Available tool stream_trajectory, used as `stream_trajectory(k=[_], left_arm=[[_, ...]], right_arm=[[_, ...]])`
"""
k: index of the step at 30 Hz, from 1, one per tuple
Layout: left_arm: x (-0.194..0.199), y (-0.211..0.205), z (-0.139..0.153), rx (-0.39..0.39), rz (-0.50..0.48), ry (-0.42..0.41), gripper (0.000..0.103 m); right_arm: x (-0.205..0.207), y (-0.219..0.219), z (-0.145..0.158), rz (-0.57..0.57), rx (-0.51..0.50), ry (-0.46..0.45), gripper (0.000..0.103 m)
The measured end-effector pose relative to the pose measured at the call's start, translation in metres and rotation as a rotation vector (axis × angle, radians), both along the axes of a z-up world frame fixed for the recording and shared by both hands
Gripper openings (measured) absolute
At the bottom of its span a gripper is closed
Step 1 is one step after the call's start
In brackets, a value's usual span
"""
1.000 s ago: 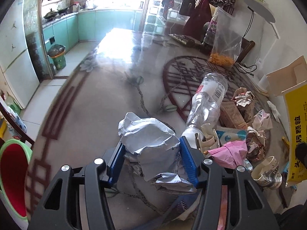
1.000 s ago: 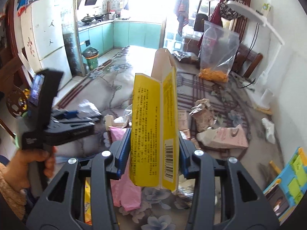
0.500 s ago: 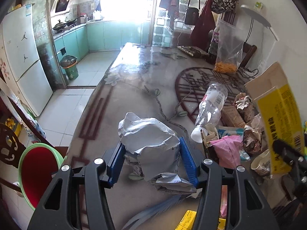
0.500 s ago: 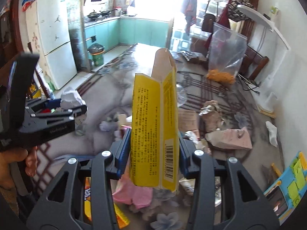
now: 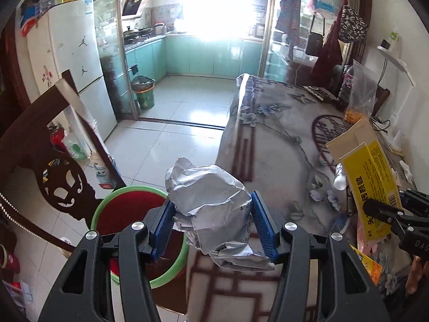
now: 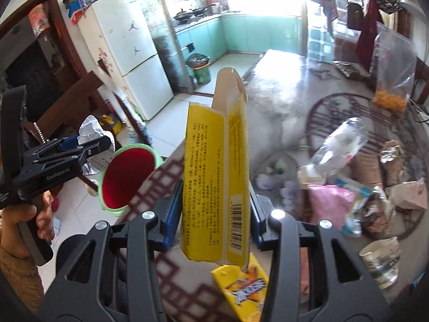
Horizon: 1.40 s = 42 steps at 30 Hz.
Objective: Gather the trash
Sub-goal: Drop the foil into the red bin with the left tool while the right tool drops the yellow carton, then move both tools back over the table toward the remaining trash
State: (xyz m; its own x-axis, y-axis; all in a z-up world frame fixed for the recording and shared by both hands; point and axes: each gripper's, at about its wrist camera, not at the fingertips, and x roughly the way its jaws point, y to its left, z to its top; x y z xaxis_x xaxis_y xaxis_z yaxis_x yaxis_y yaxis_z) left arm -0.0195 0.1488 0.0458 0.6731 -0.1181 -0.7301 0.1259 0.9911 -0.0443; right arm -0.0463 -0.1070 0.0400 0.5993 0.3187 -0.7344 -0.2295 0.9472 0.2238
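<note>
Silver crinkled foil wrapper (image 5: 214, 204) with tiny grey print, squeezed between blue ribbed pads (image 5: 261, 228) on black arms. Bin (image 5: 120, 214) at lower left is red inside with a light green rim. Box (image 6: 217, 179) is bright yellow, black text and barcode. Tablecloth (image 5: 273, 139) is grey with pale flowers and a maroon lattice border. Teal cabinets (image 5: 203, 56) up top.

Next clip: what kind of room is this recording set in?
Most likely a home dining area opening onto a kitchen: a white fridge, teal cabinets with a wok on the stove, and a floral-covered table.
</note>
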Motion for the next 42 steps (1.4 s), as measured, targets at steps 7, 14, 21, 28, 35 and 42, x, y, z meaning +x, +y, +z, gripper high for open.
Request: stream_trajectory(k=[7,14,21,28,35,42], left_arm=[[-0.003,0.052,-0.025,-0.048,0.1,0.044,0.052],[0.006,0.116,-0.066,-0.091,0.254,0.119,0.053],[0.024,0.151,-0.103,-0.058,0.347,0.186,0.053],[0.036,0.156,-0.106,0.01,0.403,0.184,0.078],[0.015,0.117,-0.068,-0.009,0.329,0.123,0.079],[-0.012,0.022,0.003,0.003,0.157,-0.048,0.085]], right_arm=[[0.005,0.052,0.0,0.079,-0.005,0.009,0.042],[0.033,0.119,-0.029,0.245,0.084,0.103,0.043],[0.069,0.182,-0.06,0.335,0.106,0.191,0.044],[0.084,0.208,-0.063,0.352,0.092,0.15,0.072],[0.059,0.149,-0.038,0.233,0.035,0.053,0.072],[0.007,0.052,-0.016,0.063,-0.105,0.019,0.072]])
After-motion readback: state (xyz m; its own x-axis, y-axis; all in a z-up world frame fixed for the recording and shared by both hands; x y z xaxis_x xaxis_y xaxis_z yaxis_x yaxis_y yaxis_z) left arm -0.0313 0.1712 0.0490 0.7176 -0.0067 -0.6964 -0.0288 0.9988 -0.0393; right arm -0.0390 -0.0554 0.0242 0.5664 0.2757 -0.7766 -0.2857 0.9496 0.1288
